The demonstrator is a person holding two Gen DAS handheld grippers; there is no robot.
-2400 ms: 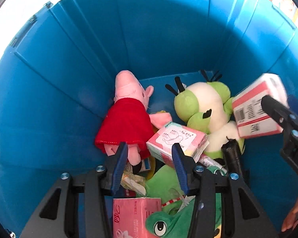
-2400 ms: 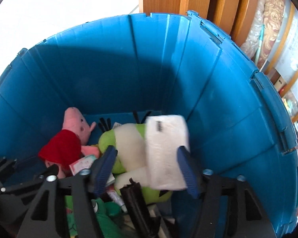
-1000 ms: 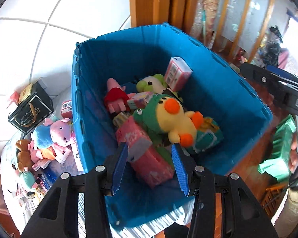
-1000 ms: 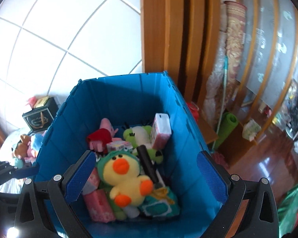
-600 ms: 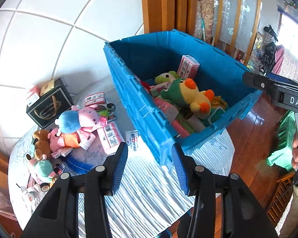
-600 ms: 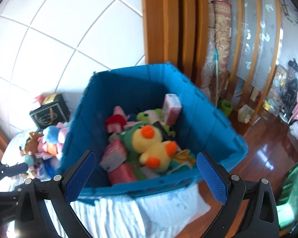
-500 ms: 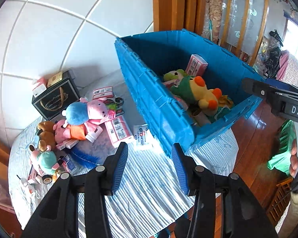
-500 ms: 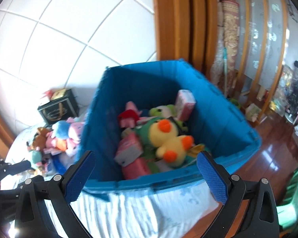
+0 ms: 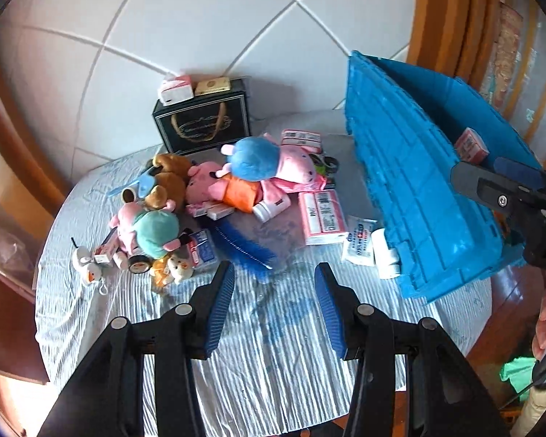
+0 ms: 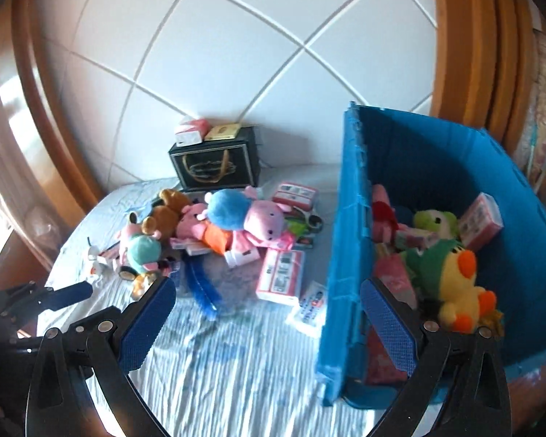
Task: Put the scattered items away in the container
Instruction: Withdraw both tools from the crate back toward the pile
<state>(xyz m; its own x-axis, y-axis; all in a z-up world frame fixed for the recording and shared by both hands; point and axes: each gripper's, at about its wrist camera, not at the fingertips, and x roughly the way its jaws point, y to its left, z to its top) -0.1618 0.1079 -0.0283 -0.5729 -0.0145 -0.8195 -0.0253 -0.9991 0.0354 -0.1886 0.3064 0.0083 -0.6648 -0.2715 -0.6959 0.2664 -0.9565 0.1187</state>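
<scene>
The blue crate [image 9: 418, 182] [image 10: 345, 255] stands on the right of the round table, holding a yellow duck plush [image 10: 458, 284] and pink packs. Left of it lies a scattered pile: a blue-headed pink pig plush [image 9: 269, 160] [image 10: 244, 215], a brown bear [image 9: 167, 178], a teal plush [image 9: 156, 229], a pink tissue pack [image 9: 322, 216] [image 10: 282, 273] and a blue brush [image 9: 244, 247] [image 10: 200, 291]. My left gripper [image 9: 273, 269] hangs open and empty above the cloth, short of the brush. My right gripper [image 10: 267, 286] stands wide open and empty, near the crate's left wall.
A black gift box [image 9: 204, 123] [image 10: 216, 164] with small boxes on top stands against the tiled wall. The striped cloth [image 9: 273, 346] covers the table, whose edge curves close below. Wooden floor and a person's hand [image 9: 544, 327] are at the right.
Both grippers pulled back out of the crate and swung left over the table; the crate now sits at the right. The white pack that the right gripper held lies in the crate.
</scene>
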